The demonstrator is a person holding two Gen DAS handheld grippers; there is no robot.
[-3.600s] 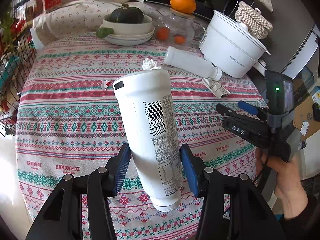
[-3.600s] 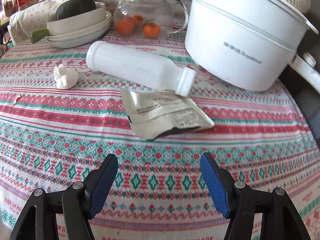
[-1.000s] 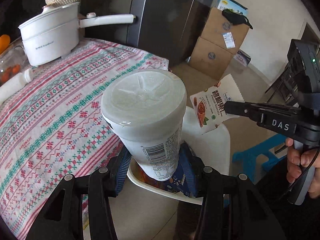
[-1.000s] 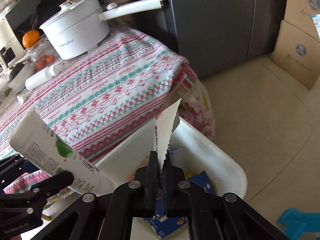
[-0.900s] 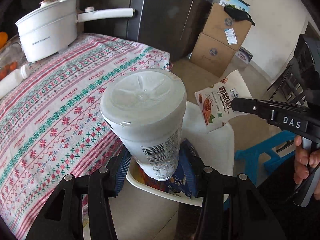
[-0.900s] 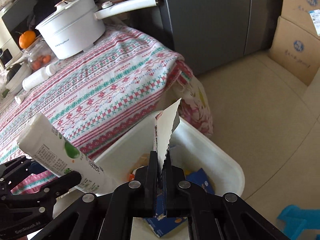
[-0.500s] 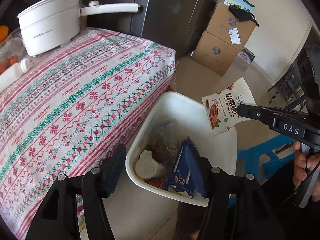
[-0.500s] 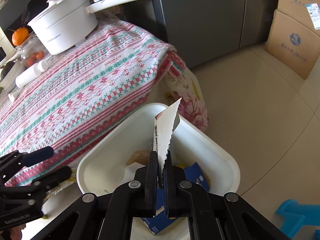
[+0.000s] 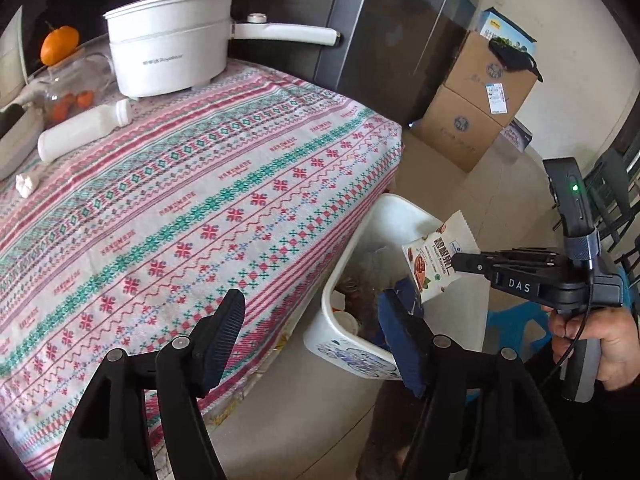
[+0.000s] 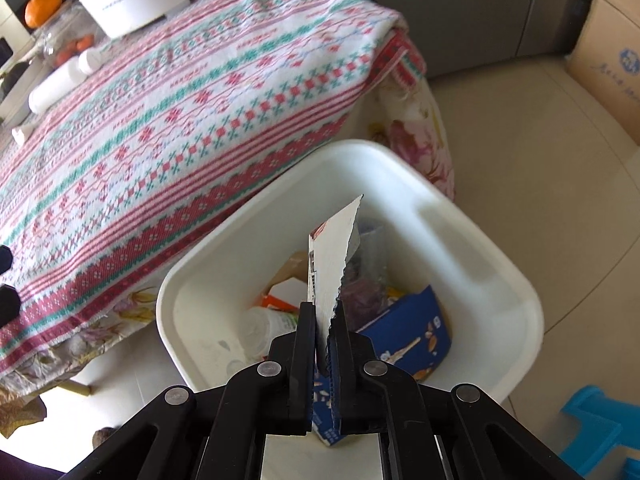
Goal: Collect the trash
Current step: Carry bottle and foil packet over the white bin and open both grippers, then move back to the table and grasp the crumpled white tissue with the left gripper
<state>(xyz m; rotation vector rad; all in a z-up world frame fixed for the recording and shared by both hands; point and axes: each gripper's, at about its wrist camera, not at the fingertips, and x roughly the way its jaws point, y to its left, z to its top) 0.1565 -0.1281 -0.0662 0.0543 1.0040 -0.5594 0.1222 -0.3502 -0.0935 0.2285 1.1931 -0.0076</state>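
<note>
My right gripper (image 10: 324,322) pinches a snack wrapper (image 10: 332,256) above the white trash bin (image 10: 500,264) beside the table; my left gripper (image 9: 316,332) hangs open, empty. Next, I judge: release. The bin's contents look jumbled, hard to identify.

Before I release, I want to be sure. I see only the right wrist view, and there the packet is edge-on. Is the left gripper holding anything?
Observer: No. The left gripper is open and holds nothing.
Operator: Which packet do I have?
Observer: The snack packet has a white printed face with nuts pictured on it. The right gripper pinches its edge.
</note>
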